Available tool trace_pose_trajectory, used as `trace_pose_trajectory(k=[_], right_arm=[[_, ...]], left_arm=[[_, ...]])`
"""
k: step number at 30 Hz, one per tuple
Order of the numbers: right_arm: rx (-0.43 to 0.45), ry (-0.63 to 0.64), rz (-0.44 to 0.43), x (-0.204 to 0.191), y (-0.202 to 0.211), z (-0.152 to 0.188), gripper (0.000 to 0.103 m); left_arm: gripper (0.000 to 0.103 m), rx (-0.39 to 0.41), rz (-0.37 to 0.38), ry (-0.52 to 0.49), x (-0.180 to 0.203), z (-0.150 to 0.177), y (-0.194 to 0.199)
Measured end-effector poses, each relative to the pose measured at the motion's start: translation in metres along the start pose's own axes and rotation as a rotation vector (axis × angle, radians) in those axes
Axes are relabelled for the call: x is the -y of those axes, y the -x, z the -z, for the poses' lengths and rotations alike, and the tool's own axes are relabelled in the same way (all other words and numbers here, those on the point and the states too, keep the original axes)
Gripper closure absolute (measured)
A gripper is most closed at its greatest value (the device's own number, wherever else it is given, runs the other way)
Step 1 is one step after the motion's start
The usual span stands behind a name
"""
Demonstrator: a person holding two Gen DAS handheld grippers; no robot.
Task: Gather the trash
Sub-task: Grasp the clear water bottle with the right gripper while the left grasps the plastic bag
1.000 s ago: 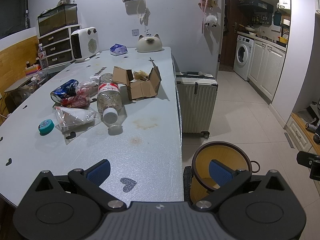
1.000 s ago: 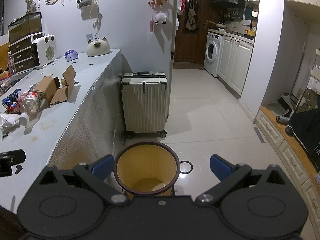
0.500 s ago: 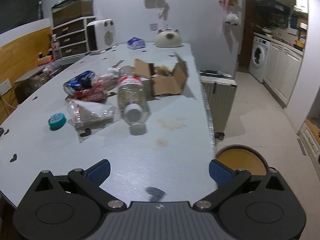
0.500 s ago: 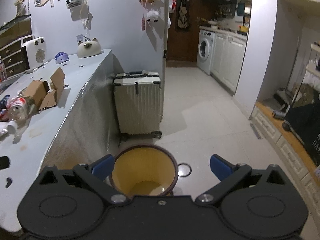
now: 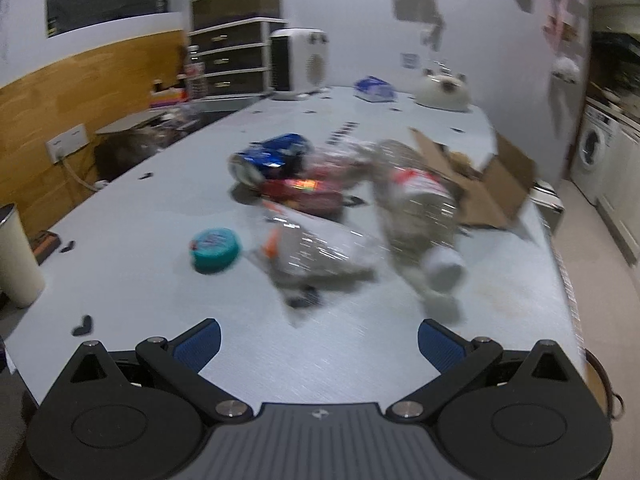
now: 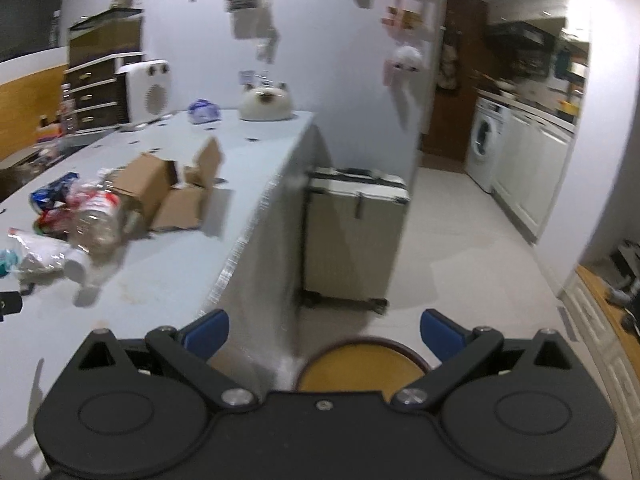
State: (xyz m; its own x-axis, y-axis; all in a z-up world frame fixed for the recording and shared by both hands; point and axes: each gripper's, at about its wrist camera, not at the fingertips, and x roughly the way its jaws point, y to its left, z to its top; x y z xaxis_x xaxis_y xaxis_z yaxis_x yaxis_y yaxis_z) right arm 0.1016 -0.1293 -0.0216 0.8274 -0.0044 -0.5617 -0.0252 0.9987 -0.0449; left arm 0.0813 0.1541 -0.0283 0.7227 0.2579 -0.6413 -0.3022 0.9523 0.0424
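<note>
Trash lies in a heap on the grey table: a clear plastic bottle on its side, a clear plastic bag, a teal lid, a red wrapper, a blue packet and an open cardboard box. My left gripper is open and empty above the table's near edge, short of the heap. My right gripper is open and empty over the table's corner, above the yellow bin on the floor. The bottle and box show at its left.
A white heater, a cat-shaped ornament and a drawer unit stand at the table's far end. A white cup stands at the left edge. A pale suitcase stands on the floor beside the table. A washing machine is far right.
Both grippers have swung left and up. The left now faces the trash heap, which looks nearer. The bin has slipped to the bottom of the right view.
</note>
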Motion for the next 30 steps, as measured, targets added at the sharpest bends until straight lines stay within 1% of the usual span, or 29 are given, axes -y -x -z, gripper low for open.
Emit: trace_pose_trajectory(k=[3,7,12,15,17,19,22,24,26,27,30], right_arm=[[0.015,0.023,-0.044,-0.025,-0.009,-0.012,0.000],[0.037,0.053,-0.108,-0.057,-0.020,-0.029,0.000],[0.069,0.061,-0.203,-0.088,-0.033,-0.044,0.000],[0.083,0.055,-0.254,-0.107,-0.043,-0.052,0.000],[0.073,0.045,-0.288,-0.117,-0.052,-0.055,0.000],[0.064,0.022,-0.320,-0.127,-0.060,-0.056,0.000],[0.055,0.001,-0.340,-0.142,-0.074,-0.058,0.000],[0.037,-0.009,-0.356,-0.151,-0.084,-0.058,0.000],[0.024,-0.032,-0.395,-0.158,-0.094,-0.061,0.000],[0.011,-0.045,-0.397,-0.162,-0.099,-0.062,0.001],[0.005,-0.042,-0.424,-0.174,-0.110,-0.065,0.019]], left_arm=[[0.000,0.003,-0.014,0.017,-0.015,-0.007,-0.012],[0.000,0.022,0.016,0.023,-0.031,-0.013,-0.025],[0.000,0.046,0.105,-0.009,-0.039,-0.014,-0.039],[0.000,0.092,0.203,-0.041,-0.043,-0.014,-0.041],[0.000,0.111,0.243,-0.051,-0.045,-0.016,-0.041],[0.000,0.113,0.279,-0.045,-0.048,-0.021,-0.041],[0.000,0.102,0.344,-0.031,-0.055,-0.026,-0.044],[0.000,0.102,0.363,-0.017,-0.060,-0.027,-0.045],[0.000,0.107,0.386,0.005,-0.066,-0.028,-0.046],[0.000,0.106,0.396,0.018,-0.069,-0.029,-0.047],[0.001,0.106,0.427,0.068,-0.079,-0.030,-0.051]])
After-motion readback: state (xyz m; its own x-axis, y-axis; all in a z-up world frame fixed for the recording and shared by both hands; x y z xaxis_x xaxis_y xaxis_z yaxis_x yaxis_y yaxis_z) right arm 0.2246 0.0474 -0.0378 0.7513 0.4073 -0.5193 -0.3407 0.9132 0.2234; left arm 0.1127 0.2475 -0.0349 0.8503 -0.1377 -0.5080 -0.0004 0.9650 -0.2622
